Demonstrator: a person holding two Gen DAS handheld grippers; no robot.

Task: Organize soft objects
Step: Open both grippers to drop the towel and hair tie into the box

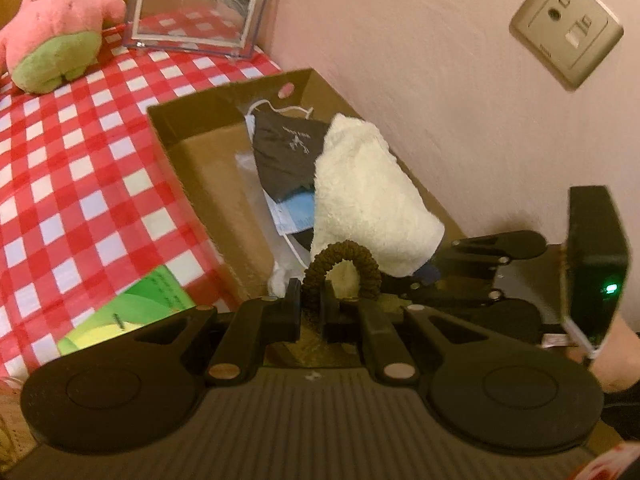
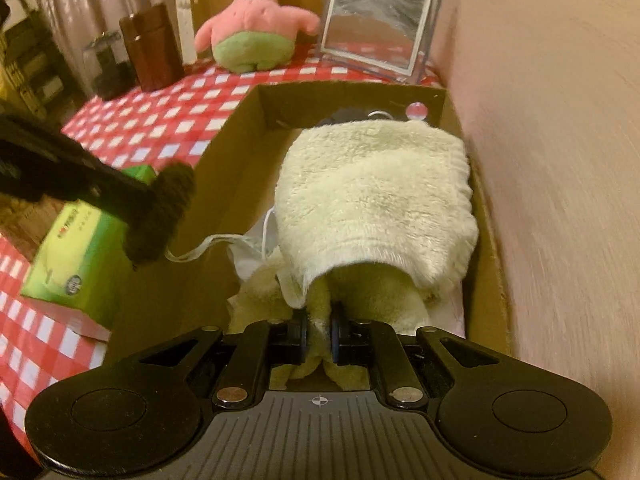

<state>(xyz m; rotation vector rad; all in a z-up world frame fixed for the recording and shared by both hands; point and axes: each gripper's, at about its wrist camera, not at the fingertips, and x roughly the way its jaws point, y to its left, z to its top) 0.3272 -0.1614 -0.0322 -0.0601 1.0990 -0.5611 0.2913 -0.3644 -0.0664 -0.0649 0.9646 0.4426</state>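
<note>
**Over the cardboard box: two grippers placing soft items**

At the near end of the cardboard box, the right gripper is clenched on a fold of the cream towel, whose bulk lies along the box's wall-side half, draped over dark and blue face masks. The left gripper is clamped on a dark brown hair scrunchie, holding its loop upright above the near end of the box, just beside the towel. Beyond the box, on the red-and-white checked cloth of the bench, stand a green tissue pack, a pink star plush toy and a clear picture frame; a wall socket plate is set in the wall alongside.

Risks, as judged: the two grippers work close together and could collide; pulling the towel by one fold may unroll it or drag the mask straps over the box edge; the scrunchie, if let go too near the rim, could roll out onto the bench.

Lettering: a pale logo on the dark mask and print on the tissue pack are visible but too blurred to read.
</note>
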